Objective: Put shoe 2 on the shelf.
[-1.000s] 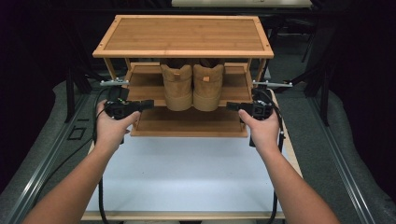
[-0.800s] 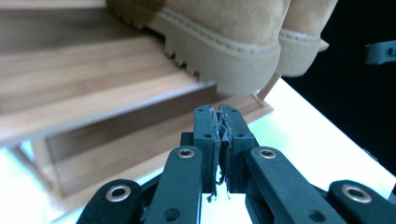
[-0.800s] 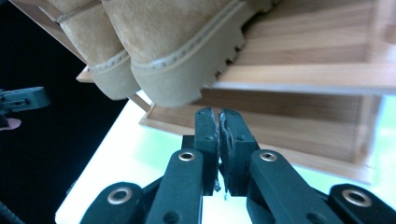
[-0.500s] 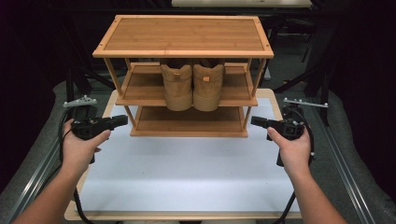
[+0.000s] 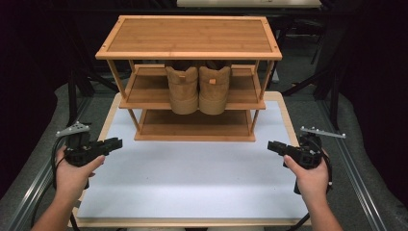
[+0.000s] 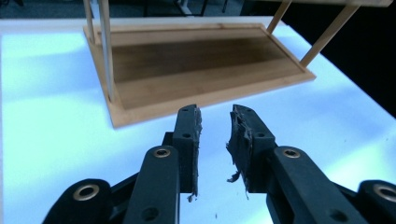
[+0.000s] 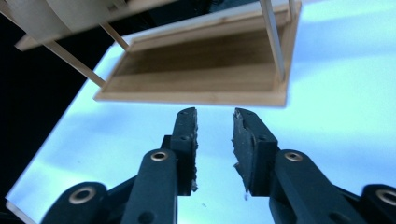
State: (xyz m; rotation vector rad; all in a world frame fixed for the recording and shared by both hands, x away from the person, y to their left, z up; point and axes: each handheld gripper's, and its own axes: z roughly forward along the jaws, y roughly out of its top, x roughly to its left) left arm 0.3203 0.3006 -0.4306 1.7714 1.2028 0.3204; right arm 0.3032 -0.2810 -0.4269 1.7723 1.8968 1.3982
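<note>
High view gives you one bamboo shoe rack [image 5: 188,36] of three shelves on the white table [image 5: 192,178], two tan boots [image 5: 198,89] on its middle shelf; no writing is readable. Your left gripper [image 5: 115,143] and right gripper [image 5: 272,146] have just been opening, jaws apart, nothing between them, both well clear of the rack.

high view looks down — both low tongs views share the rack [image 5: 192,130] base.

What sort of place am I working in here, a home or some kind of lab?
Probably a recording lab or studio, not a home: the three-tier bamboo shoe rack with tan suede boots stands on a white-topped work table, ringed by dark surroundings and metal frame rails.
</note>
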